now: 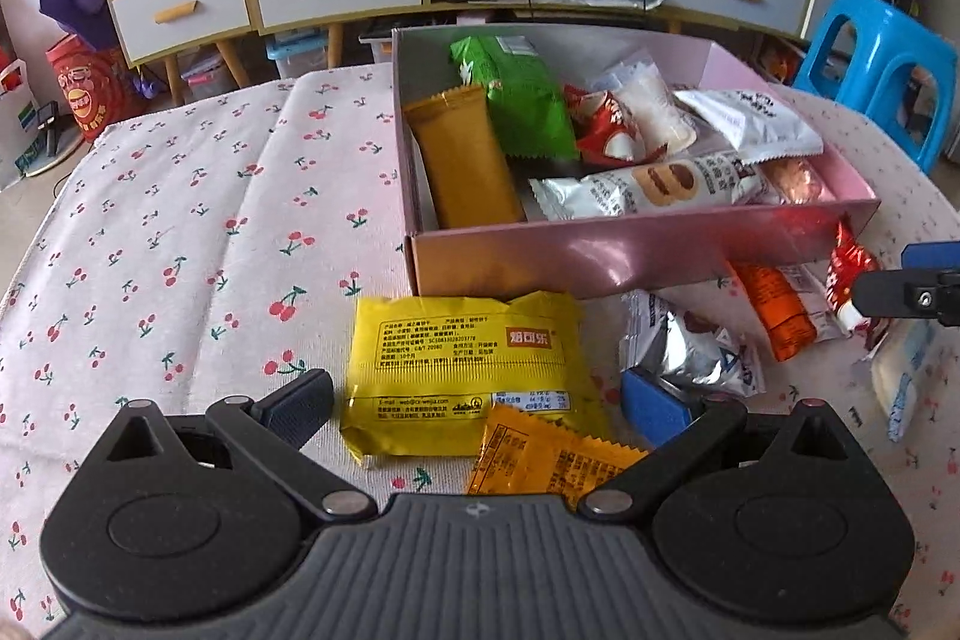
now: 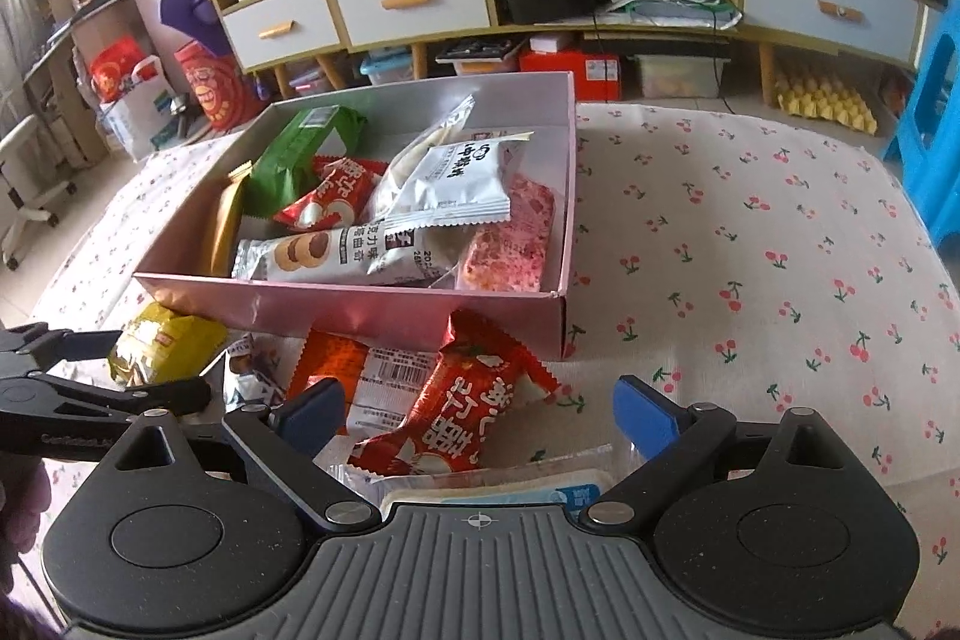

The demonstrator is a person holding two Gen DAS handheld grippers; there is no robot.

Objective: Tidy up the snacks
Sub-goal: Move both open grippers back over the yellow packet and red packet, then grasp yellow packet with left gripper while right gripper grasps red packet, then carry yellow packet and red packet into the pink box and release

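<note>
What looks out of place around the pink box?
Several packets lie loose on the cherry-print tablecloth outside the pink cardboard box: a yellow packet, a silver foil packet, an orange-and-white packet and a red packet. Nothing looks spilled or torn.

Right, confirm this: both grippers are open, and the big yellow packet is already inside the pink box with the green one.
Not quite. The big yellow packet lies on the tablecloth in front of the pink box, between the left gripper's fingers, as the left wrist view shows. Both grippers are open; the green packet is in the box.

Pink box (image 1: 630, 262) holds snacks; yellow packet (image 1: 468, 370) lies before it.
</note>
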